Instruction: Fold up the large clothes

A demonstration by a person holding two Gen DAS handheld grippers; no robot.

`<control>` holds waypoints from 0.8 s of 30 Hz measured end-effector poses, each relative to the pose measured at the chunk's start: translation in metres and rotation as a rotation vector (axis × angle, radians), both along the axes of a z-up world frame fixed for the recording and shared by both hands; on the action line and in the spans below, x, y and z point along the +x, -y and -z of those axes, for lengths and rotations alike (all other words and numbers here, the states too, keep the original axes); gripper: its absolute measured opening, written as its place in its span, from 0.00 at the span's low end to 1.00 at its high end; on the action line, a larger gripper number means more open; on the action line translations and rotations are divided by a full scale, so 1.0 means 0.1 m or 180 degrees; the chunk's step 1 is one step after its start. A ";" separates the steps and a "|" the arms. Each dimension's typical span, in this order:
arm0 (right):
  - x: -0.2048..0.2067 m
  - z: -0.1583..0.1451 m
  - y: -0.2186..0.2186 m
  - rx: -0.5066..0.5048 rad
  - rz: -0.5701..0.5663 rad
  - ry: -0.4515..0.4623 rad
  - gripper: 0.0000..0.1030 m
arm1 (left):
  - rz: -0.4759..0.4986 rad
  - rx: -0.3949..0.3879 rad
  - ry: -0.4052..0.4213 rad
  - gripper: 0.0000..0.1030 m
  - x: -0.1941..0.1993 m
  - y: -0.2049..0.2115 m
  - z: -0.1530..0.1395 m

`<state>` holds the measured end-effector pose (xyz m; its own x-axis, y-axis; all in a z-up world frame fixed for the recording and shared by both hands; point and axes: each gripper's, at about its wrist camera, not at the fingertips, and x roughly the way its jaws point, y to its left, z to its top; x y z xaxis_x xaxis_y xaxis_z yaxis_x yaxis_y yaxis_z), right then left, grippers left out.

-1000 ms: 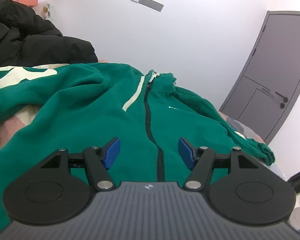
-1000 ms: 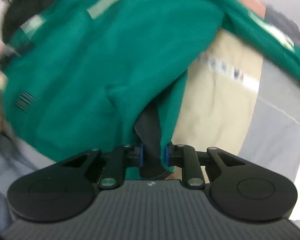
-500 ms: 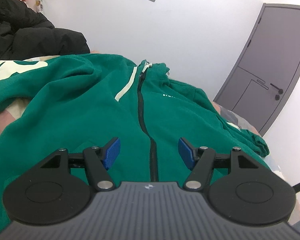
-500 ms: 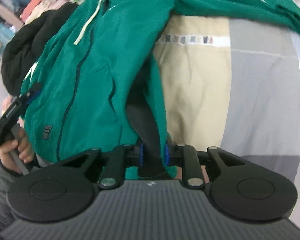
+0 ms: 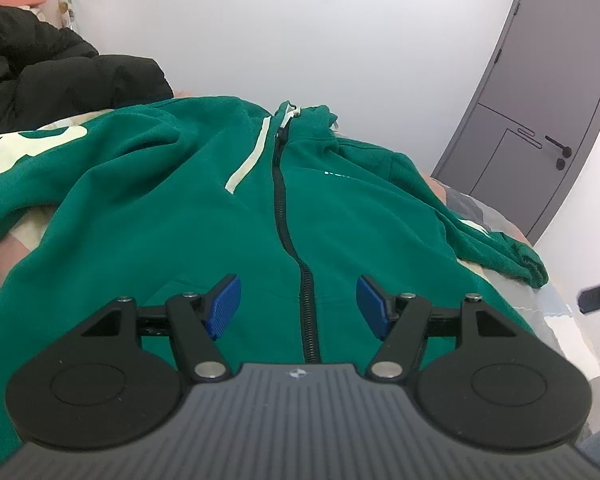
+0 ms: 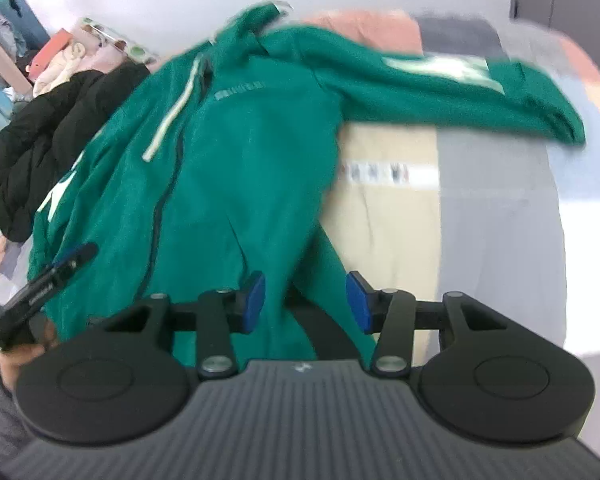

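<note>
A large green zip hoodie (image 5: 220, 216) lies front up on the bed, its black zipper (image 5: 288, 240) running away from me and its sleeves spread to both sides. My left gripper (image 5: 299, 305) is open and empty just above the hem, its jaws either side of the zipper. In the right wrist view the hoodie (image 6: 236, 168) lies spread, one sleeve (image 6: 440, 92) stretched out to the right. My right gripper (image 6: 305, 300) is open, with the hoodie's lower right corner lying between its jaws, not clamped. The left gripper shows at the left edge (image 6: 48, 276).
A black puffer jacket (image 5: 52, 72) is piled at the far left of the bed. The patchwork bedspread (image 6: 480, 216) lies bare to the right of the hoodie. A grey door (image 5: 540, 92) stands at the right in a white wall.
My right gripper has opened and let go of the hoodie's corner, which it held shut earlier. The hoodie now lies flatter and more spread. My left gripper has stayed open above the hem.
</note>
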<state>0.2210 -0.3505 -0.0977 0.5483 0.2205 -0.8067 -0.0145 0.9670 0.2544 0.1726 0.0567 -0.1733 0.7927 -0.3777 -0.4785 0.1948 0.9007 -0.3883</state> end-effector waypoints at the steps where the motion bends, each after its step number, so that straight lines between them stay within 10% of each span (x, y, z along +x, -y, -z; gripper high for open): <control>1: 0.03 -0.01 -0.07 -0.0017 -0.0019 0.0062 0.47 | 0.0002 -0.0012 -0.0010 0.67 0.00 -0.01 -0.01; 15: 0.57 0.43 -1.08 -0.0151 -0.0096 0.0673 0.46 | -0.0071 0.0155 -0.0105 0.67 0.16 -0.13 -0.03; 24: 0.83 1.01 -1.25 -0.0301 -0.0044 0.0437 0.45 | -0.0059 0.0224 -0.0276 0.67 0.38 -0.17 0.08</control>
